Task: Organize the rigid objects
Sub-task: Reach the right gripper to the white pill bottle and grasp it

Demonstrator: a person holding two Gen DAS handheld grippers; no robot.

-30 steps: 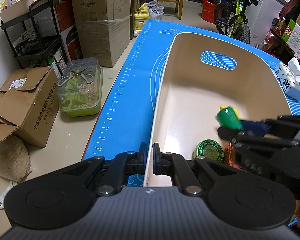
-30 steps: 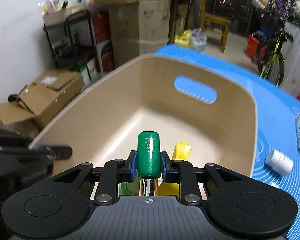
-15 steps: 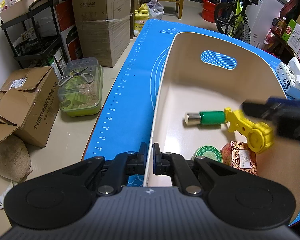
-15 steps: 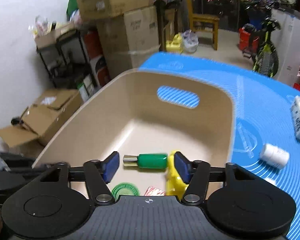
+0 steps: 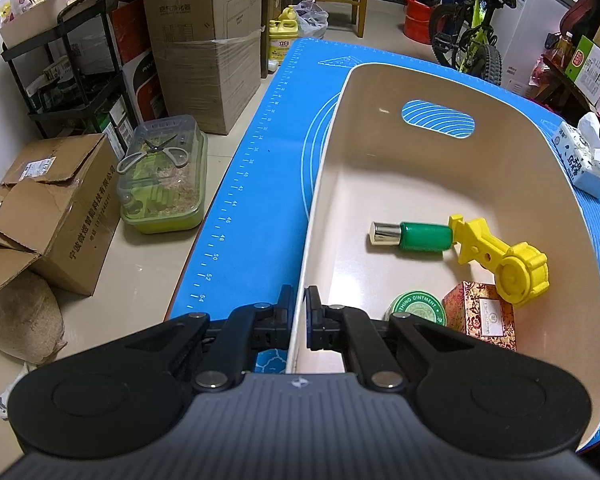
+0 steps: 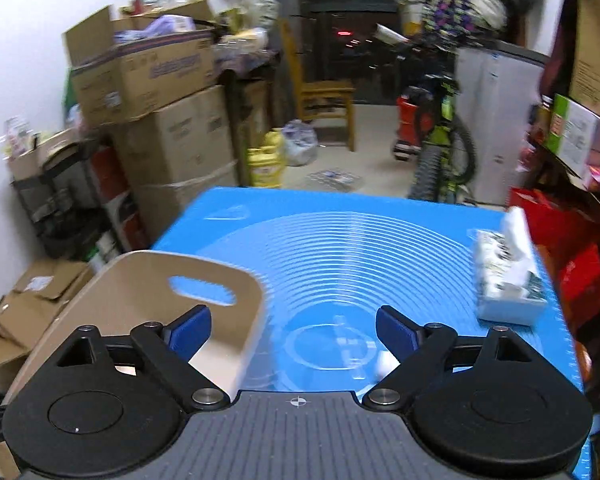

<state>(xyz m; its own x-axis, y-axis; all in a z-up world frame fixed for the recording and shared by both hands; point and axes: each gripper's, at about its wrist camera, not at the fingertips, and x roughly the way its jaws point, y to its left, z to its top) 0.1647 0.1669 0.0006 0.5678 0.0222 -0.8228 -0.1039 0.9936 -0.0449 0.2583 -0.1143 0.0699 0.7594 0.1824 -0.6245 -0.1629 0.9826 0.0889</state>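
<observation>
A beige bin (image 5: 324, 184) stands on the blue mat (image 5: 260, 168). My left gripper (image 5: 299, 312) is shut on the bin's near-left wall. On the bin's floor lie a green bottle with a silver cap (image 5: 414, 236), a yellow plastic tool (image 5: 500, 256), a round green ointment tin (image 5: 417, 308) and a red patterned box (image 5: 482, 314). My right gripper (image 6: 292, 332) hangs over the mat to the right of the bin (image 6: 204, 276); its jaws are opening with nothing between them. A small white object (image 6: 384, 362) peeks out by its right finger.
A tissue pack (image 6: 508, 276) lies at the mat's right edge, also in the left wrist view (image 5: 580, 160). Beyond the table stand cardboard boxes (image 5: 204, 40), a black shelf (image 5: 64, 72), a clear lidded tub (image 5: 162, 176), a wooden chair (image 6: 324, 96) and a bicycle (image 5: 472, 28).
My right gripper let go of the green bottle, which now lies on the bin floor, then opened wide and swung up and right out of the bin. The left gripper stayed still.
</observation>
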